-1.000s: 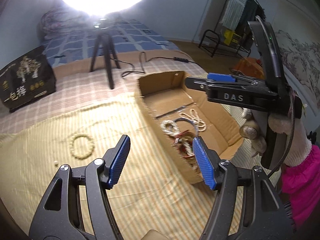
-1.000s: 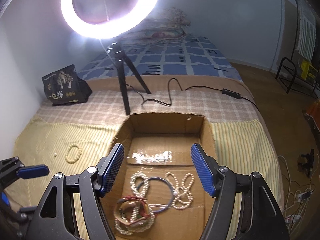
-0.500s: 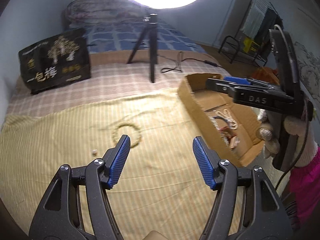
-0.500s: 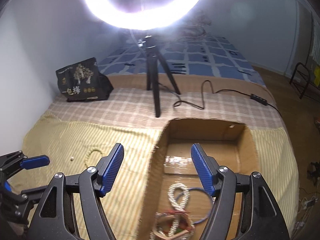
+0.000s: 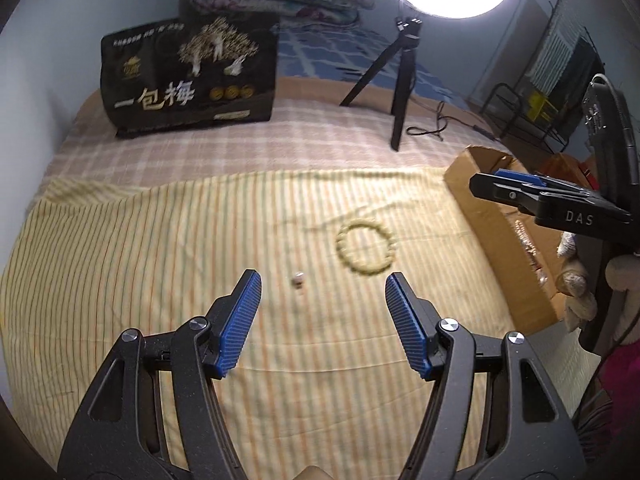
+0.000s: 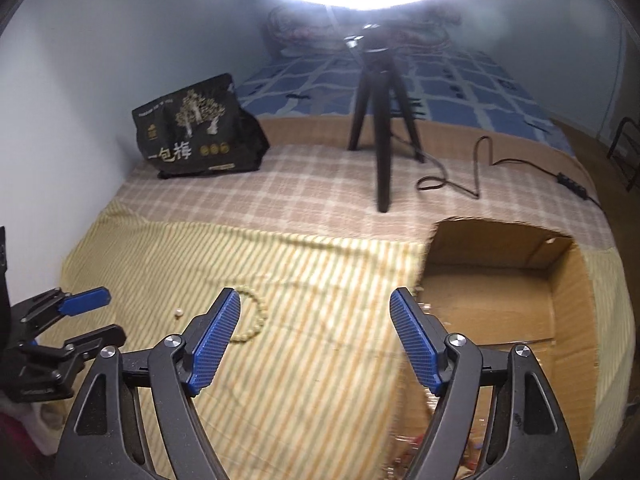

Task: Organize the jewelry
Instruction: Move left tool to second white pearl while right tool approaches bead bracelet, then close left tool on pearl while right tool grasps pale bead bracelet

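A pale beaded bracelet [image 5: 367,249] lies as a ring on the striped yellow cloth [image 5: 160,248], with a single loose bead [image 5: 298,279] to its left. My left gripper [image 5: 322,290] hovers open just short of both, with nothing between its blue pads. In the right wrist view the bracelet [image 6: 256,316] is partly hidden behind the left finger of my right gripper [image 6: 316,312], whose jaws are opening over the cloth and hold nothing. The cardboard box [image 6: 568,280] stands to the right; jewelry in its near end is mostly hidden.
A ring light on a black tripod [image 6: 380,120] stands on the checked blanket, its cable [image 6: 472,172] trailing right. A black snack bag [image 5: 188,76] leans by the wall. A gloved hand [image 5: 576,280] holds the right gripper [image 5: 532,196] over the box [image 5: 480,184].
Both grippers have swung left, away from the box and over the striped cloth. The bracelet and loose bead now lie just ahead of the left gripper. The right jaws have widened a little.
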Tool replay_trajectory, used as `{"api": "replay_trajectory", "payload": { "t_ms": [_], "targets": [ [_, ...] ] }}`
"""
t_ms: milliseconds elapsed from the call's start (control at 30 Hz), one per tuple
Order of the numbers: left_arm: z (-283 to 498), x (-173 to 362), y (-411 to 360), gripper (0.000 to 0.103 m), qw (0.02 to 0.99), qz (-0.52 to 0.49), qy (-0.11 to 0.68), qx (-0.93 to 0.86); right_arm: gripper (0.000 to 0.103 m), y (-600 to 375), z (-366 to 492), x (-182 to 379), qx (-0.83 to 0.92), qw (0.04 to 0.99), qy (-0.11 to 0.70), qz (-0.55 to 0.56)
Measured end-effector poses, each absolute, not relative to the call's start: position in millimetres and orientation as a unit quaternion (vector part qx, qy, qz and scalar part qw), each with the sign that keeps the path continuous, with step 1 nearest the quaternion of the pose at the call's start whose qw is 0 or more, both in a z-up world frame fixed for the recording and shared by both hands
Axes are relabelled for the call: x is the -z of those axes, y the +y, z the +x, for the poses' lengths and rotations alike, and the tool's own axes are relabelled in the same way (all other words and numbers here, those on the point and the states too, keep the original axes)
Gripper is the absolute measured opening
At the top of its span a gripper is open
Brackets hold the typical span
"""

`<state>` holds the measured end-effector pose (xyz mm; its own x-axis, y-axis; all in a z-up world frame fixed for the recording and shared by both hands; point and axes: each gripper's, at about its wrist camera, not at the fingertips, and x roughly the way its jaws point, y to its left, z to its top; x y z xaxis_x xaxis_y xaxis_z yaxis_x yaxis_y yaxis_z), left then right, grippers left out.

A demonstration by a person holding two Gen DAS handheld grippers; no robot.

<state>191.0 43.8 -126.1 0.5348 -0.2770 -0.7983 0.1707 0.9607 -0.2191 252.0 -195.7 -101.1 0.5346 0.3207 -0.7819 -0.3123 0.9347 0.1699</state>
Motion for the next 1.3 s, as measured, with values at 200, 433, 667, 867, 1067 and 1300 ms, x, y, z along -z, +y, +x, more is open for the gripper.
{"api": "replay_trajectory", "payload": {
  "t_ms": [200, 433, 667, 867, 1067, 1300],
  "targets": [
    [192.2, 146.7, 42.0, 0.046, 0.863, -0.038, 0.485, 0.134, 0.077, -168.0, 254.8, 117.4, -0.189, 0.866, 0.462, -0.019],
    [202.5, 164.7, 31.3, 0.036, 0.854, -0.011, 0.501, 0.138, 0.058, -153.8, 264.8, 145.0, -0.200, 0.843, 0.499, -0.009],
    [216.8, 175.6, 28.3, 0.035, 0.852, -0.017, 0.506, 0.131, 0.042, -141.4, 271.9, 161.9, -0.214, 0.826, 0.521, -0.005],
    [224.5, 180.5, 28.7, 0.035, 0.851, -0.023, 0.508, 0.132, 0.036, -135.1, 277.2, 173.1, -0.217, 0.818, 0.532, -0.007],
    [227.0, 189.9, 21.5, 0.027, 0.846, -0.007, 0.516, 0.133, 0.034, -133.5, 279.7, 177.3, -0.216, 0.817, 0.534, -0.010],
    [229.8, 191.7, 23.5, 0.022, 0.846, -0.009, 0.518, 0.126, 0.029, -128.9, 279.8, 180.1, -0.211, 0.819, 0.533, -0.020]
  ]
}}
